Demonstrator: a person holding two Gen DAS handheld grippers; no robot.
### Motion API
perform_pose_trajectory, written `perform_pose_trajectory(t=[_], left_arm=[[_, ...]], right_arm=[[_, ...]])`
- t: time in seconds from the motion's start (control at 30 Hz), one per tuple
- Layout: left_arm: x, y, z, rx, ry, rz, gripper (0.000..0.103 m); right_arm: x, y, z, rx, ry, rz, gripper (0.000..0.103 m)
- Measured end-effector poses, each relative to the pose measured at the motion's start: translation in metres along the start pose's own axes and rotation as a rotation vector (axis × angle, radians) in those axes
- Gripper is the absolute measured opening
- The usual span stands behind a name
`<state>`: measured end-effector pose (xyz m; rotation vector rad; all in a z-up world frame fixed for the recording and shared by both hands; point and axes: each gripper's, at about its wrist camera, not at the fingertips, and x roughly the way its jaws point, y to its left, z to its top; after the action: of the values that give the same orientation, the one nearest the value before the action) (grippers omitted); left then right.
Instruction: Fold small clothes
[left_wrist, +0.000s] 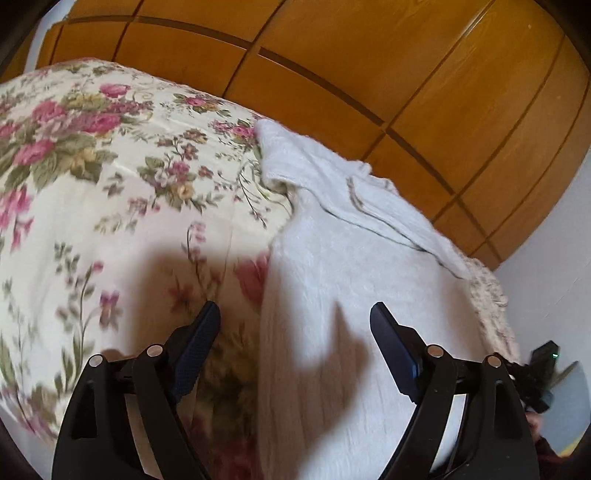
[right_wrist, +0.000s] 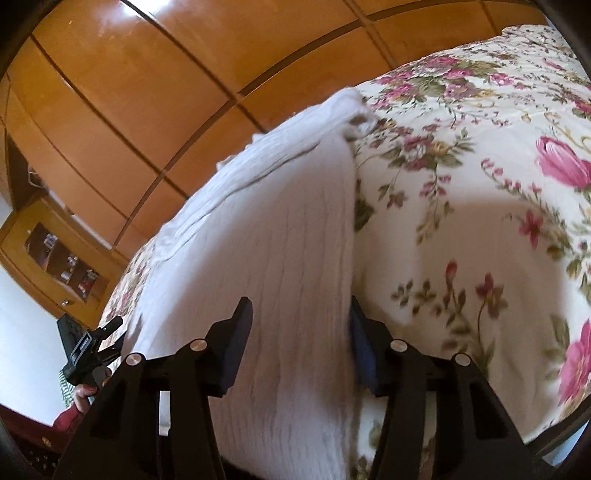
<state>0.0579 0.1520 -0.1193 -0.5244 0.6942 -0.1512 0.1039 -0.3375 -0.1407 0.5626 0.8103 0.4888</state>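
Observation:
A white ribbed knit garment (left_wrist: 332, 266) lies spread on a floral bedspread (left_wrist: 110, 184), with a folded-over part at its far end. My left gripper (left_wrist: 295, 314) is open, just above the garment's left edge, one finger over the bedspread and one over the knit. In the right wrist view the same garment (right_wrist: 266, 221) runs away from me. My right gripper (right_wrist: 299, 314) is open, its jaws straddling the garment's near right edge without closing on it. The left gripper (right_wrist: 92, 347) shows at the lower left of that view.
The floral bedspread (right_wrist: 480, 184) covers the bed. A wooden wardrobe (left_wrist: 369, 74) stands behind the bed. A small wooden cabinet (right_wrist: 55, 251) sits at the left. A white wall (left_wrist: 546, 295) is at the right.

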Motion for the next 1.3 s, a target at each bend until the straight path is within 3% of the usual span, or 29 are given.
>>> perform_pose_trajectory(t=[0.13, 0.27, 0.4, 0.43, 0.5, 0.57, 0.63, 0.93, 1.3], left_arm=[[-0.005, -0.003, -0.017, 0.007, 0.056, -0.097, 0.069], [-0.01, -0.008, -0.035, 0.011, 0.101, -0.186, 0.068], [-0.009, -0.01, -0.048, -0.006, 0.149, -0.237, 0.049], [-0.008, -0.009, -0.049, -0.017, 0.16, -0.242, 0.034], [-0.001, -0.009, -0.05, -0.04, 0.213, -0.258, 0.016], [-0.002, -0.014, -0.052, -0.018, 0.232, -0.261, 0.01], [-0.012, -0.023, -0.047, 0.015, 0.213, -0.274, 0.007], [-0.077, -0.052, -0.019, -0.005, 0.09, -0.492, 0.005], [-0.131, -0.066, -0.014, -0.028, 0.045, -0.641, 0.005]], right_arm=[[-0.006, -0.009, -0.013, 0.049, 0.036, 0.11, 0.052], [-0.006, -0.018, -0.027, 0.113, 0.092, 0.229, 0.052], [-0.001, -0.008, -0.04, 0.073, 0.14, 0.241, 0.051], [-0.001, -0.007, -0.04, 0.068, 0.135, 0.233, 0.047], [0.002, -0.005, -0.037, 0.078, 0.136, 0.198, 0.008], [0.001, -0.006, -0.036, 0.082, 0.138, 0.189, 0.007], [-0.005, -0.004, -0.034, 0.075, 0.109, 0.237, 0.007], [-0.061, 0.026, -0.02, -0.004, -0.058, 0.504, 0.006], [-0.109, 0.028, -0.014, 0.033, -0.159, 0.654, 0.006]])
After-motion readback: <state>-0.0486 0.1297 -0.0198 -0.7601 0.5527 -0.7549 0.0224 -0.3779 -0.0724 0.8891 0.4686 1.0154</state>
